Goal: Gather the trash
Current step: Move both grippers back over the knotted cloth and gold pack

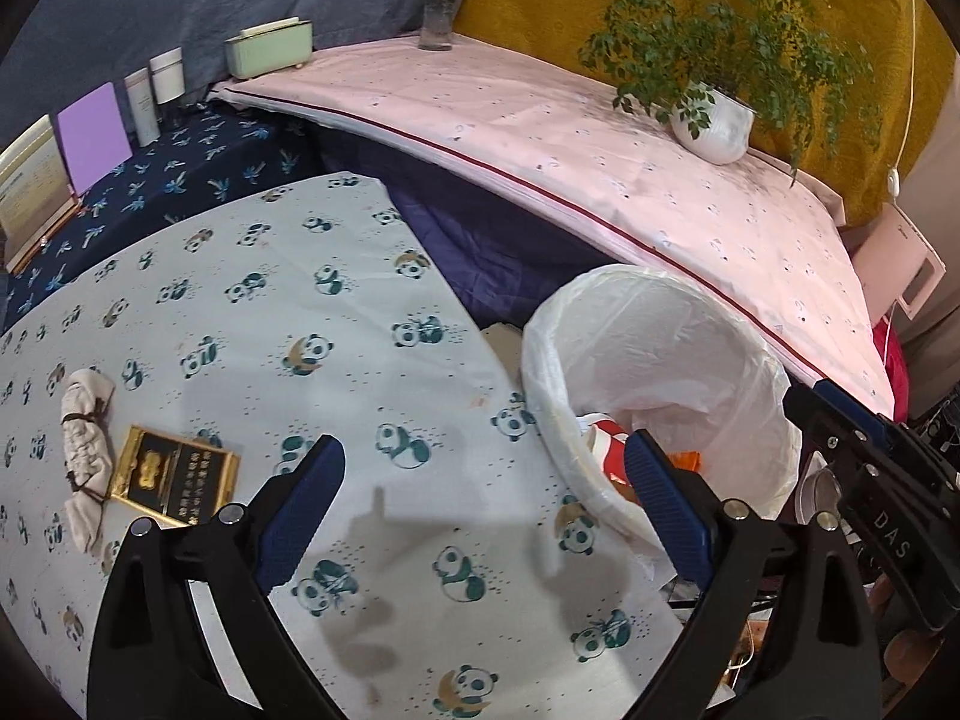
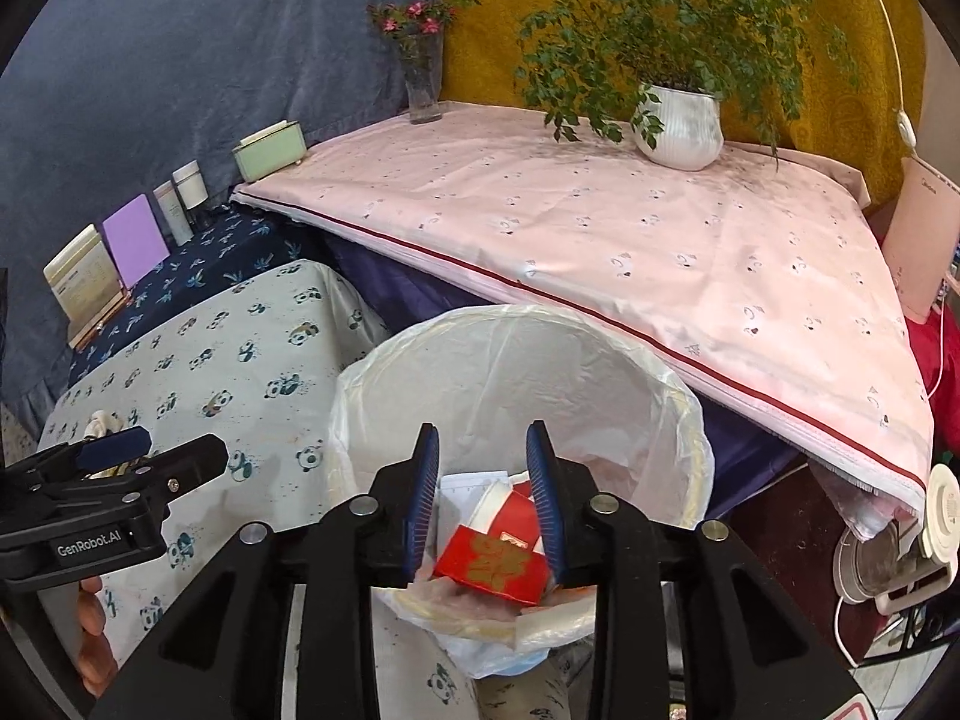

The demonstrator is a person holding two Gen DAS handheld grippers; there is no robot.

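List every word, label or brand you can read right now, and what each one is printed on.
"GenRobot.AI": on the side of the left gripper.
"DAS": on the body of the right gripper; any further letters are out of view.
Gold characters on the black and gold box: too small to read.
Gold emblem on the red box in the trash bin: ornate, not legible.
Print on the standing card: blurred.
Grey logo on the pink appliance: too faint.

Even, fairly bright indoor light throws soft shadows on the panda tablecloth (image 1: pixel 240 312); sharp focus, dark curved fisheye corners.
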